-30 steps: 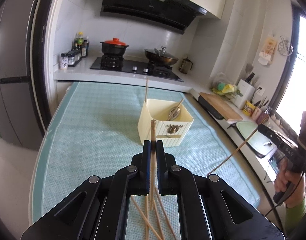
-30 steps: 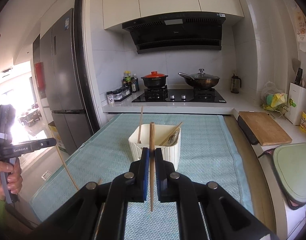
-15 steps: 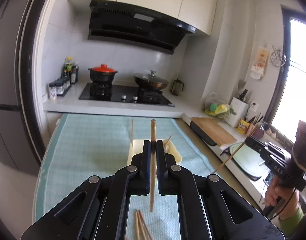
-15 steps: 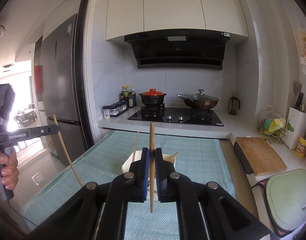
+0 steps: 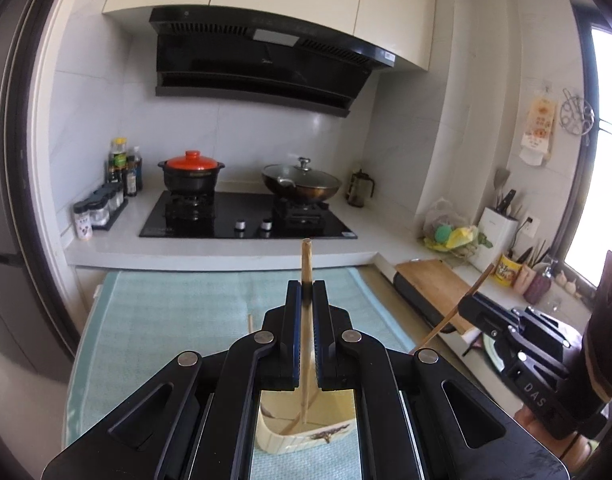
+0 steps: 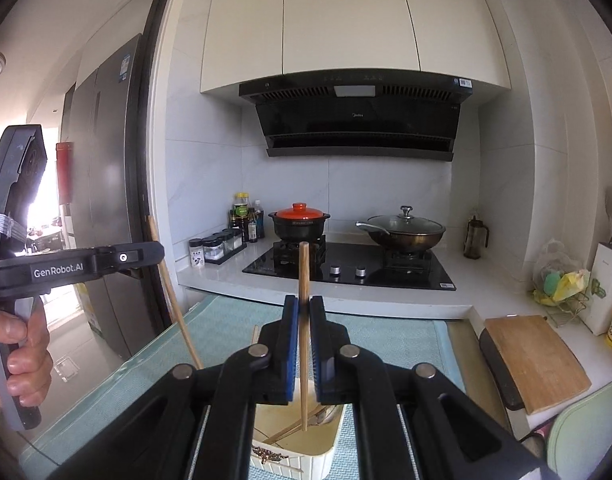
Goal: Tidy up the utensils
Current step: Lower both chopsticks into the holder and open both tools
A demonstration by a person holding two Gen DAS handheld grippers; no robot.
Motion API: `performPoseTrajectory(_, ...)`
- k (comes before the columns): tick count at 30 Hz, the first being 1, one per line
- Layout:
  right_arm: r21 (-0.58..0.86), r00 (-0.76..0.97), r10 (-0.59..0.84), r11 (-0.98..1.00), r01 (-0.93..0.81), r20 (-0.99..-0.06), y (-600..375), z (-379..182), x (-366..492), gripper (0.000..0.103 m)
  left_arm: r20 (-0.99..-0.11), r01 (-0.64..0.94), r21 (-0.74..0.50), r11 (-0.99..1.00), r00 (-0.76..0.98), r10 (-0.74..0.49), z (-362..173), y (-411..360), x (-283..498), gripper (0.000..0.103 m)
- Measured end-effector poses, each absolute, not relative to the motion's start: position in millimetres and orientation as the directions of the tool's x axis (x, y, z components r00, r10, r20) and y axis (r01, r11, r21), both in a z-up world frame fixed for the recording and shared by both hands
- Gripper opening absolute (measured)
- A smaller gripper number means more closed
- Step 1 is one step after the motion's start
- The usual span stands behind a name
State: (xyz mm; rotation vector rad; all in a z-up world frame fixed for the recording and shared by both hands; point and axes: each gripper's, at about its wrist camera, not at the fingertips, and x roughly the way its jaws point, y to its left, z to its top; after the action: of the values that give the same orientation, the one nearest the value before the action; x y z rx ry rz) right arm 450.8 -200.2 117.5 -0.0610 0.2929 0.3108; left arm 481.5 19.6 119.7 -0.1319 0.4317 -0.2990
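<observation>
My left gripper [image 5: 306,286] is shut on an upright wooden chopstick [image 5: 306,256]. Its lower tip hangs over the open cream utensil holder [image 5: 274,432], which stands on the teal mat [image 5: 178,312] and holds a few chopsticks. My right gripper [image 6: 304,308] is shut on a second upright chopstick [image 6: 304,268], whose tip hangs above the same holder [image 6: 326,456], with a metal utensil inside. In the left wrist view the right gripper [image 5: 468,306] shows at the right with its slanted chopstick [image 5: 454,316]. In the right wrist view the left gripper [image 6: 160,254] shows at the left, a hand on its handle.
Behind the mat runs a white counter with a black hob [image 5: 246,216], a red-lidded pot [image 5: 191,174] and a lidded wok [image 5: 302,182]. Spice jars [image 5: 100,210] stand at the left. A wooden cutting board [image 6: 534,356] lies on the right counter. A grey fridge [image 6: 102,200] stands at the left.
Both grippers rose and moved forward with their chopsticks until the holder lies under the fingers. The loose chopsticks on the mat dropped out of the left wrist view.
</observation>
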Motion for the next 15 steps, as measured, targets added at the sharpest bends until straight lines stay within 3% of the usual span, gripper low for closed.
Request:
performPoseTrajectory(10,0.052,0.756,0.281,0.949,-0.312,-0.592,-190,31,542,0.006,-0.514,0.240,-0.193,0.951,0.801,-0.306,48,-15,549,0.003)
performPoseTrajectory(15,0.110,0.687,0.288,0.950,-0.291,-0.667,-193,3,572,0.006,-0.596,0.239,-0.215,0.947,0.736,-0.321,17,-24,574,0.003)
